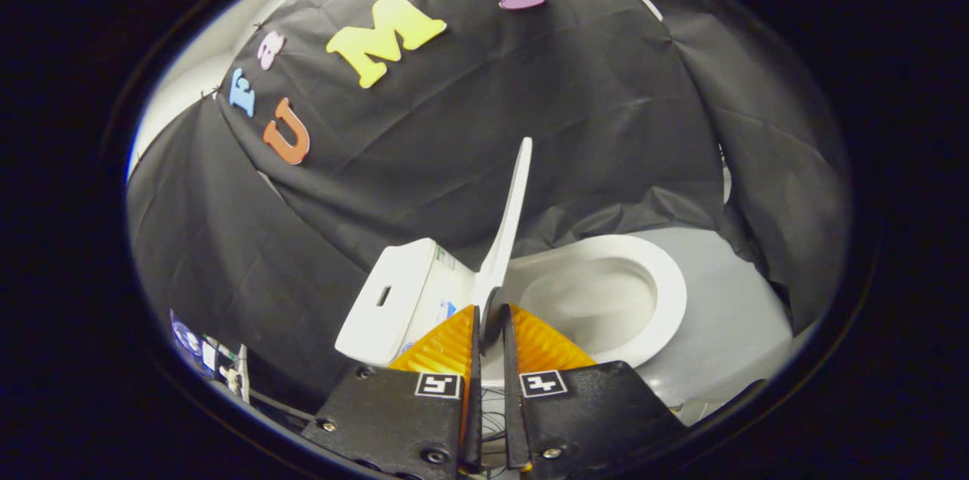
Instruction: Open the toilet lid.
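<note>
Gripper view: jaws clamping raised lid (509, 222).

The gripper (490, 328) was tilted, its two fingers (447, 347) drawn close together with a narrow gap between them, both pressing on the edge of the raised lid (509, 226).
</note>
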Tool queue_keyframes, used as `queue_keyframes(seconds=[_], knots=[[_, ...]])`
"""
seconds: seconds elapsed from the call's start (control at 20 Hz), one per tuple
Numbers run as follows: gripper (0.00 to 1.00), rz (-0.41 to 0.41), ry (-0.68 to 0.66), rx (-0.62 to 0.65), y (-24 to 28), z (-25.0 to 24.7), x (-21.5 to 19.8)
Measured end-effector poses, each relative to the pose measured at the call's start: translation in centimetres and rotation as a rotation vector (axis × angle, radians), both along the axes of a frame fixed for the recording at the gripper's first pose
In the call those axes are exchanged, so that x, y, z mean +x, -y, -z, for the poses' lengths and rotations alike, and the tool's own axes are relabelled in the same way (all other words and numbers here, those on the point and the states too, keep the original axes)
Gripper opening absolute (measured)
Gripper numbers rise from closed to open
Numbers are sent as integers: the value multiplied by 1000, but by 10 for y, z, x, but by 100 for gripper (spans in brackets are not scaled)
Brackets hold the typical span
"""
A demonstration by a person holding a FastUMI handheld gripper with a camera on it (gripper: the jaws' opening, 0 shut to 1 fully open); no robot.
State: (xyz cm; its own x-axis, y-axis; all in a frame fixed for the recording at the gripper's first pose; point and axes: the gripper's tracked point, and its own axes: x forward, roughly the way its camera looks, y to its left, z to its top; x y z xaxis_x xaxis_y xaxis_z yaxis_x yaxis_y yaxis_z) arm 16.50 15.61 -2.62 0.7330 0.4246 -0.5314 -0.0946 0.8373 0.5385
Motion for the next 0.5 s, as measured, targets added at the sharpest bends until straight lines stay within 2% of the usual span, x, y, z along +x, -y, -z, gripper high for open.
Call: queue_keyframes(seconds=[0.15,0.5], knots=[[16,-10,-6,41,-11,-9,1],[20,-65,32,31,-45,-29,2]])
